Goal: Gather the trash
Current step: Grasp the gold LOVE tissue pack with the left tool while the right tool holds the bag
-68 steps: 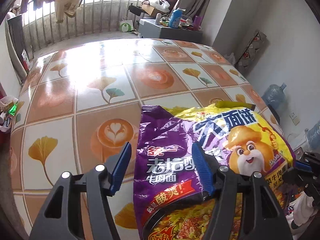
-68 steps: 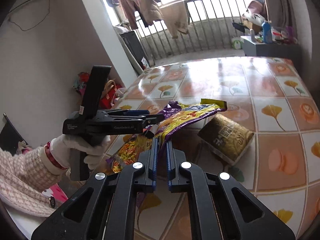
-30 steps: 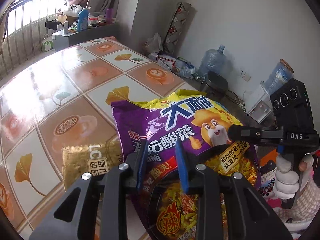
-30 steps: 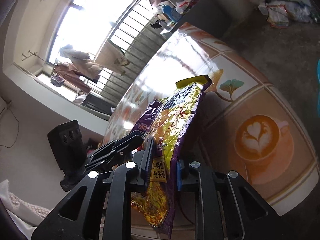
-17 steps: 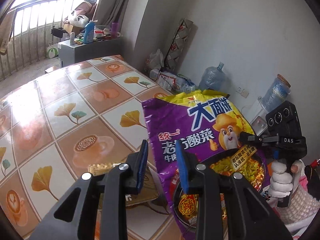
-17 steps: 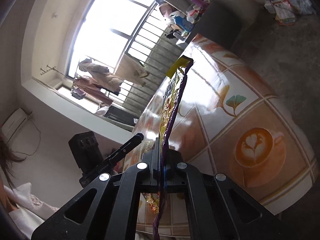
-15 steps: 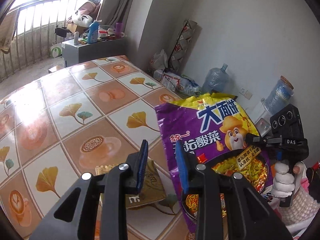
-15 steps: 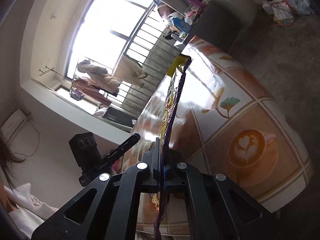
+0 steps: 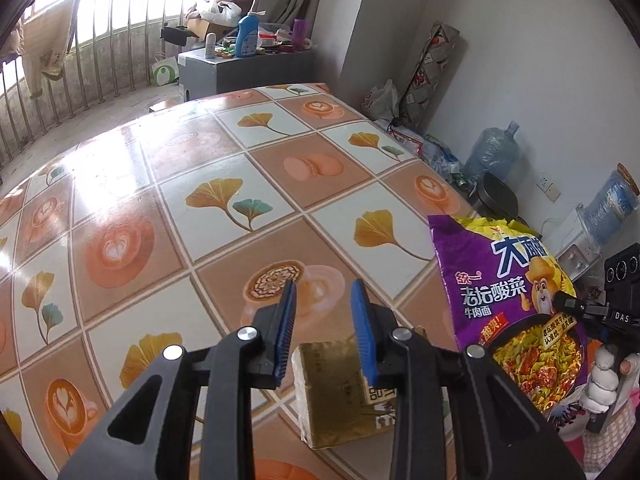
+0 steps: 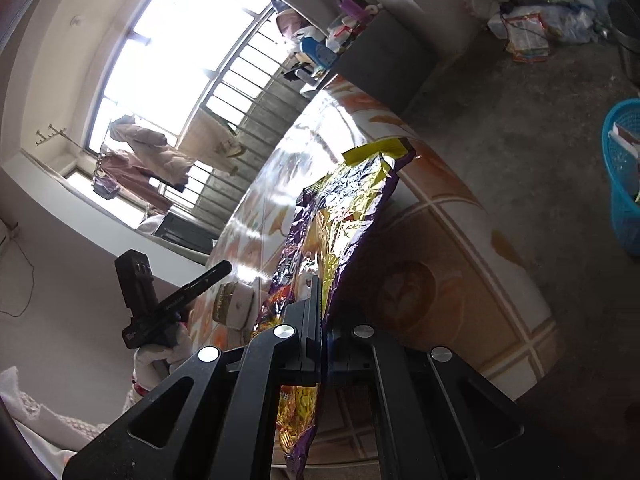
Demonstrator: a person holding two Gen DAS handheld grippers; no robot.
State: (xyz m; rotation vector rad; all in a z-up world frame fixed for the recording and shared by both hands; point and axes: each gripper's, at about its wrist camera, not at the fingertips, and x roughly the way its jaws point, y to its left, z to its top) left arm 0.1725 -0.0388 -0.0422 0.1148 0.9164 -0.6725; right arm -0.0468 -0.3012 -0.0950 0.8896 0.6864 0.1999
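Right gripper (image 10: 320, 320): jaws clamped on purple noodle bag (image 10: 340, 216), lifted off tabletop (image 9: 240, 184). Left gripper (image 9: 324, 332): jaws apart, empty. Gold packet (image 9: 340, 392) lies at 6 o'clock just beneath them, long axis 12-to-6. Left hand nearer.

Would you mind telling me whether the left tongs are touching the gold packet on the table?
Apart. In the left wrist view the left tongs stand open above the gold packet, and neither blue pad presses on it.
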